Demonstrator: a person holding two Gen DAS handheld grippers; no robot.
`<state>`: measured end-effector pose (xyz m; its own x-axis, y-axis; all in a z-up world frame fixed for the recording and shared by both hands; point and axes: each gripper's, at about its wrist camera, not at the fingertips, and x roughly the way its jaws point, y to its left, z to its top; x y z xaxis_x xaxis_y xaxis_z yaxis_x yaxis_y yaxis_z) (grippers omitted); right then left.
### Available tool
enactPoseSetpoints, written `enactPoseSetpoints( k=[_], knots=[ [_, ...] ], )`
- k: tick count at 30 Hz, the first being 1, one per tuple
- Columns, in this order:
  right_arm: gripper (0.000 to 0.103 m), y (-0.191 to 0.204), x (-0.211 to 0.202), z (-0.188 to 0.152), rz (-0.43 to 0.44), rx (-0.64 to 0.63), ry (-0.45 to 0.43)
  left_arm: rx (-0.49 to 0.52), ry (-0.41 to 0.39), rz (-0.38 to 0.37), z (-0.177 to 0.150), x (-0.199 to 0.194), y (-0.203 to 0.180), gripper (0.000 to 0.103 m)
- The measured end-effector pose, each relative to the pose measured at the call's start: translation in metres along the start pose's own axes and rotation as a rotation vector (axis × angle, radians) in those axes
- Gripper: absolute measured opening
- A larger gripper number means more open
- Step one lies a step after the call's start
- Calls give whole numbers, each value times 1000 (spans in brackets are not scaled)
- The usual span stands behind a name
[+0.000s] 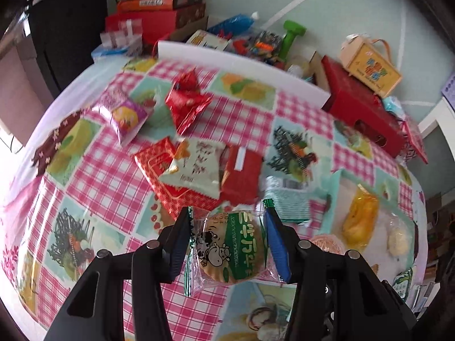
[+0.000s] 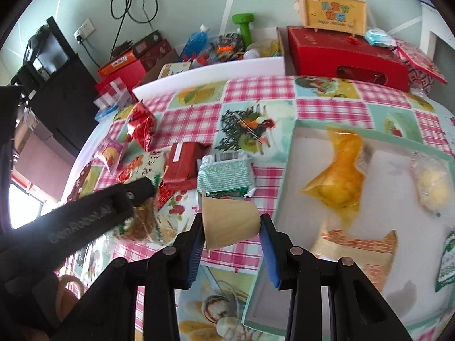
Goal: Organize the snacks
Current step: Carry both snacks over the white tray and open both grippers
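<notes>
My left gripper (image 1: pixel 229 237) is shut on a round cracker in a clear green-printed wrapper (image 1: pixel 231 251), held above the tablecloth. My right gripper (image 2: pixel 231 231) is shut on a beige pudding cup (image 2: pixel 230 223) lying sideways between the pads, just left of the teal-rimmed tray (image 2: pixel 287 176). The tray holds an orange packet (image 2: pixel 338 176), a pale bun packet (image 2: pixel 432 182), a brick-print packet (image 2: pixel 358 247) and a green-white packet (image 2: pixel 448 258). Loose snacks lie on the table: a white packet (image 1: pixel 196 167), red packets (image 1: pixel 241 176), a purple packet (image 1: pixel 122 113), a green-striped packet (image 2: pixel 226 174).
The left gripper's black arm (image 2: pixel 85 221) crosses the right wrist view at left. A white foam board (image 1: pixel 244 65), red boxes (image 1: pixel 361 108), a yellow gift box (image 2: pixel 332 5) and a green dumbbell (image 1: pixel 290 37) line the table's far edge. A black cabinet (image 2: pixel 57 85) stands at left.
</notes>
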<state>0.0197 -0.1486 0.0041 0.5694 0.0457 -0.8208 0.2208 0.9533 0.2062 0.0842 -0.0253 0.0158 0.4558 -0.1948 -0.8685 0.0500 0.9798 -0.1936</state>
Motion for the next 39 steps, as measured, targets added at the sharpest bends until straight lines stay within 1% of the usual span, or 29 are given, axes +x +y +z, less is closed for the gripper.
enactPoseSetpoints(
  k=[3, 8, 11, 16, 22, 27, 29, 39],
  knots=[
    [40, -15, -8, 4, -34, 30, -4, 14, -25, -13, 1, -11, -6, 53],
    [40, -67, -24, 7, -139, 149, -21, 59, -40, -44, 0, -17, -27, 53],
    [40, -100, -33, 5, -205, 227, -22, 122, -53, -78, -3, -19, -51, 53],
    [40, -148, -48, -1, -270, 347, -28, 230, -55, -123, -14, -19, -93, 53],
    [40, -185, -62, -12, -330, 451, -30, 367, -45, -161, -39, -17, -141, 53],
    [41, -200, -71, -18, -341, 489, -41, 439, -55, -190, -52, -12, -168, 53],
    [41, -202, -71, -18, -340, 494, -42, 453, -57, -195, -55, -9, -177, 53],
    [41, -200, -60, -18, -327, 483, -12, 461, -98, -204, -57, 2, -191, 53]
  ],
)
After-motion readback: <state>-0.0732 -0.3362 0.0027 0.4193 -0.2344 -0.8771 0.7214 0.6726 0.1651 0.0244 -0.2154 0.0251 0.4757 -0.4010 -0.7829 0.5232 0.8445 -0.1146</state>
